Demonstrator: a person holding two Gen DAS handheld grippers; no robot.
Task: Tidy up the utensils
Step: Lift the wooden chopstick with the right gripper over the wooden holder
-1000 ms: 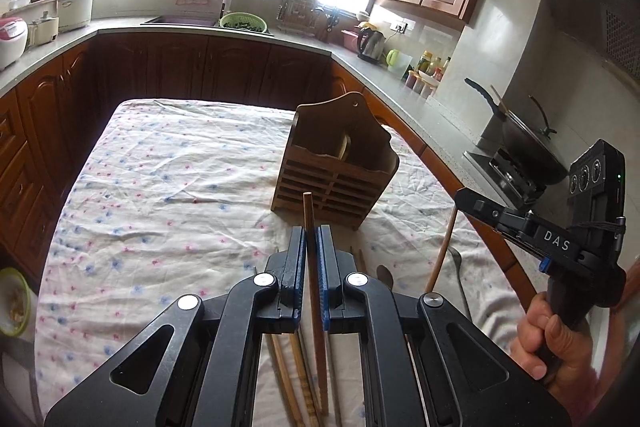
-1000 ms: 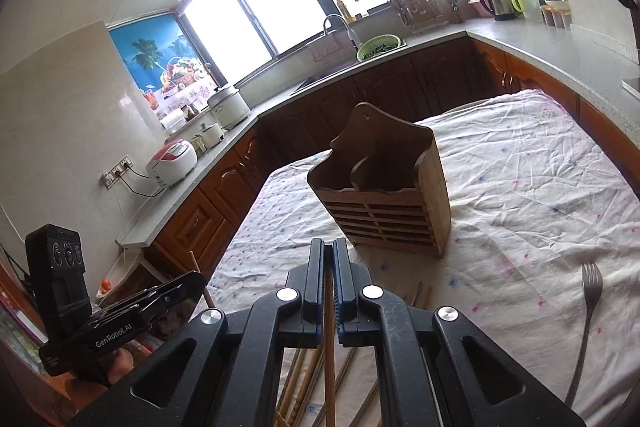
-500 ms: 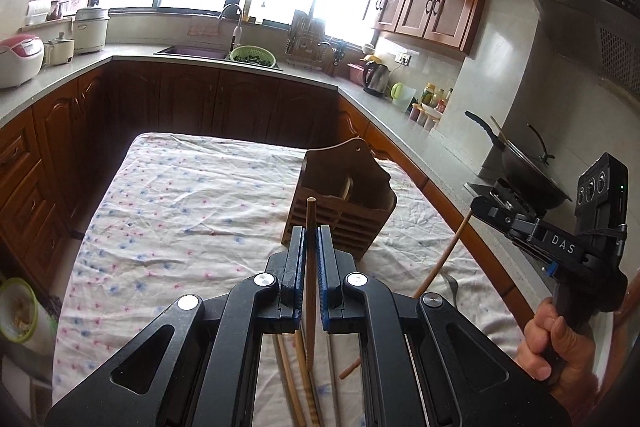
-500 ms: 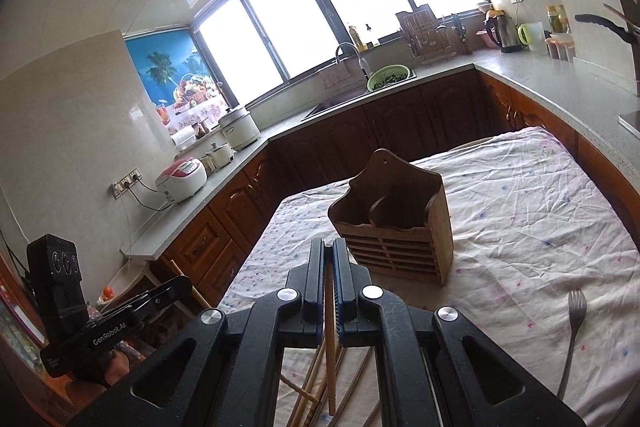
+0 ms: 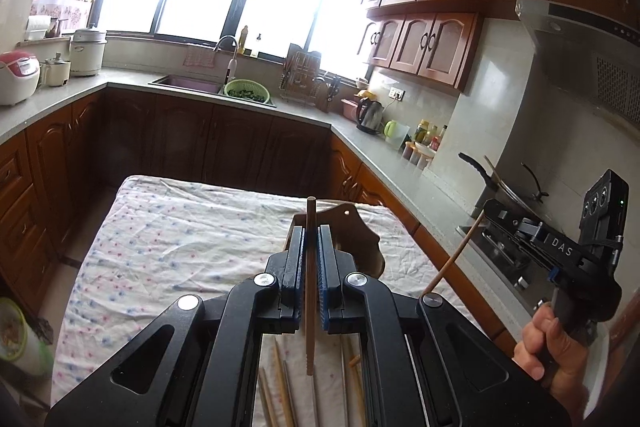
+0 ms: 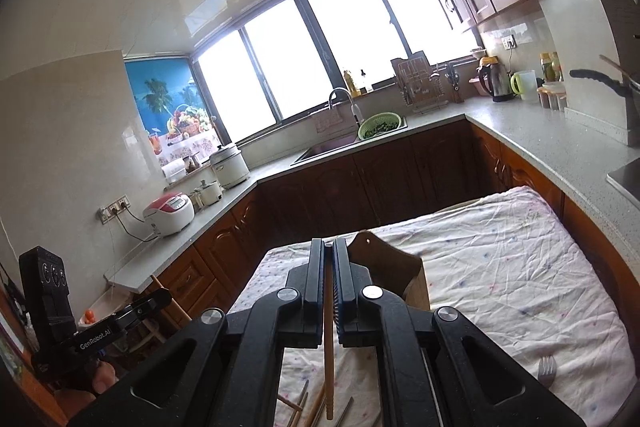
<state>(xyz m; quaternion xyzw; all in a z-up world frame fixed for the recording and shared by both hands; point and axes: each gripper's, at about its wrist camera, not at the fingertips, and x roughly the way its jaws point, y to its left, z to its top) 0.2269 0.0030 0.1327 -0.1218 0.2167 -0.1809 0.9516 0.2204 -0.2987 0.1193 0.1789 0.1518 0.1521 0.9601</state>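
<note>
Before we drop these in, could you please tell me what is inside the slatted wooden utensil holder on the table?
Nothing can be told. The wooden utensil holder shows only its arched back and a side wall; both closed grippers, each clamping a wooden chopstick, cover its compartments.

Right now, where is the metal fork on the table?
In the right wrist view the fork lies on the flowered tablecloth at the lower right, to the right of the right gripper and nearer than the wooden utensil holder.

Black hand-held gripper (image 5: 311, 259), blue pads, silver screws
</note>
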